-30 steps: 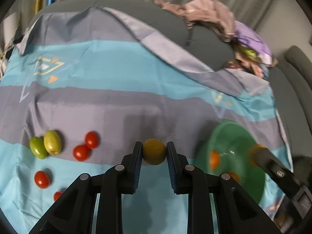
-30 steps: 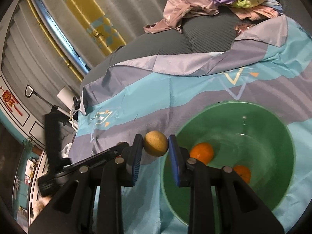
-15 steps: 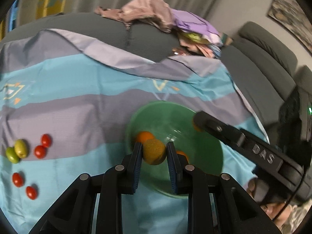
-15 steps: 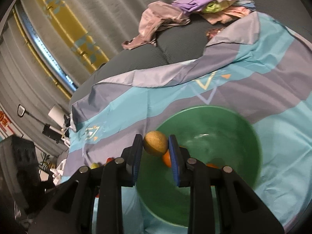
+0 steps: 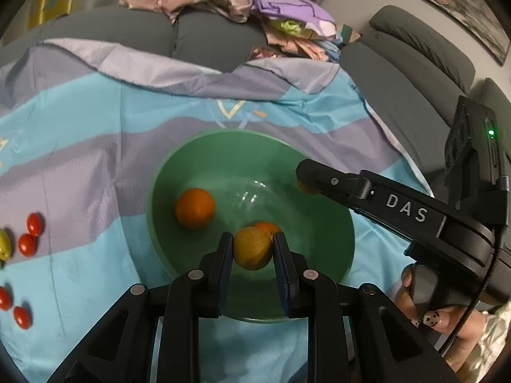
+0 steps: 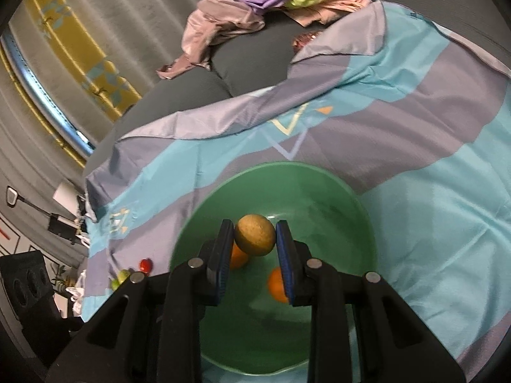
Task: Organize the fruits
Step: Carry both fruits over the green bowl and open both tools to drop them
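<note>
My left gripper (image 5: 252,249) is shut on a yellow-orange fruit (image 5: 252,248) and holds it over the near part of the green bowl (image 5: 223,146). Two oranges lie in the bowl, one at the left (image 5: 194,208) and one behind the held fruit (image 5: 266,226). My right gripper (image 6: 255,236) is shut on a tan round fruit (image 6: 255,235) above the same bowl (image 6: 319,185); it shows as a black arm (image 5: 377,198) in the left wrist view. Two oranges (image 6: 276,285) lie under it.
Red cherry tomatoes (image 5: 30,237) and a green-yellow fruit (image 5: 4,249) lie on the blue and grey cloth (image 5: 95,127) left of the bowl. A pile of clothes (image 5: 255,9) sits on the grey sofa behind. A sofa arm (image 5: 415,73) is at right.
Both grippers have moved with their fruits from beside the bowl to above it. The loose tomatoes have slid to the left edge of the left wrist view.
</note>
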